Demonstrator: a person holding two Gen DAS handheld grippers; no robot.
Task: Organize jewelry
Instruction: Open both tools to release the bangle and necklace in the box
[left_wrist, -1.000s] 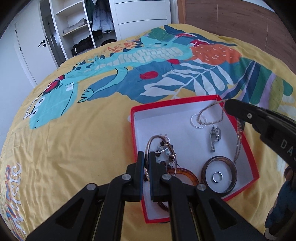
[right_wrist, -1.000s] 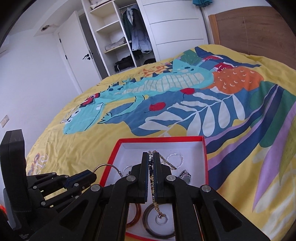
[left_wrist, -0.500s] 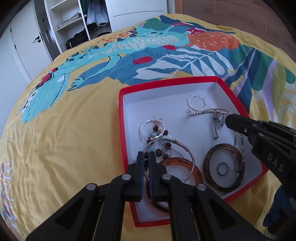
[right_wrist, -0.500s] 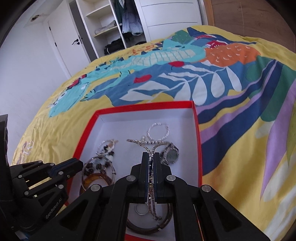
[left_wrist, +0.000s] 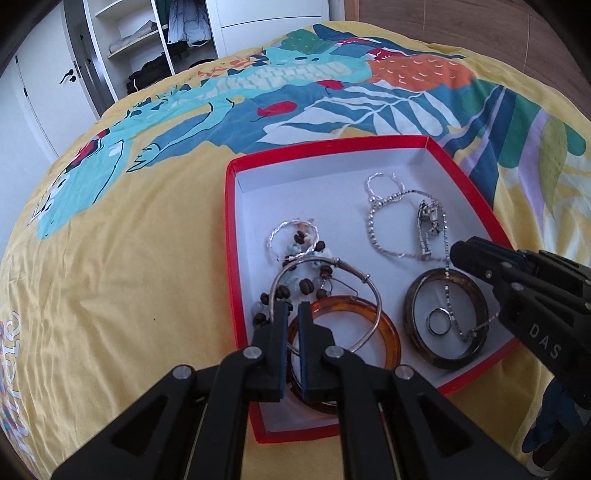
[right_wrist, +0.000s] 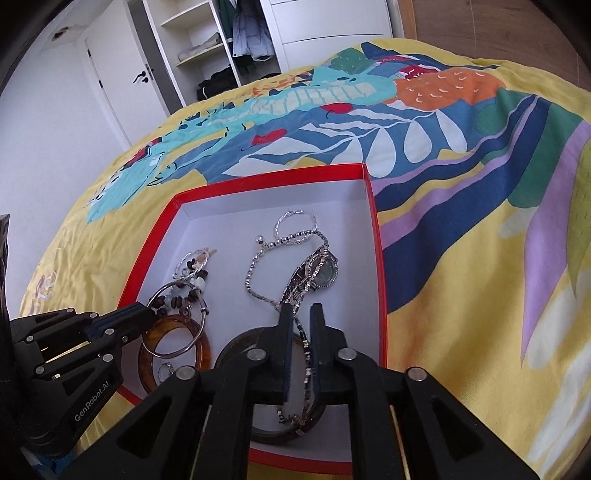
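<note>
A red box with a white floor lies on the bedspread and holds jewelry. My left gripper pinches the left edge of a thin silver hoop bangle, which rests on an amber bangle; its jaws are just starting to part. My right gripper is opening, and a silver chain runs slack between its fingers without being pressed. The chain drapes over a dark bangle and leads back to a watch. Each gripper also shows in the other's view, left gripper and right gripper.
Inside the box also lie a bead bracelet, a silver ball chain and a small ring inside the dark bangle. The box sits on a yellow patterned bedspread. A wardrobe stands beyond the bed.
Both grippers have sunk toward the box. The hoop bangle and the chain, held raised before, now rest on the jewelry inside. The right jaws have parted and the chain has gone slack.
</note>
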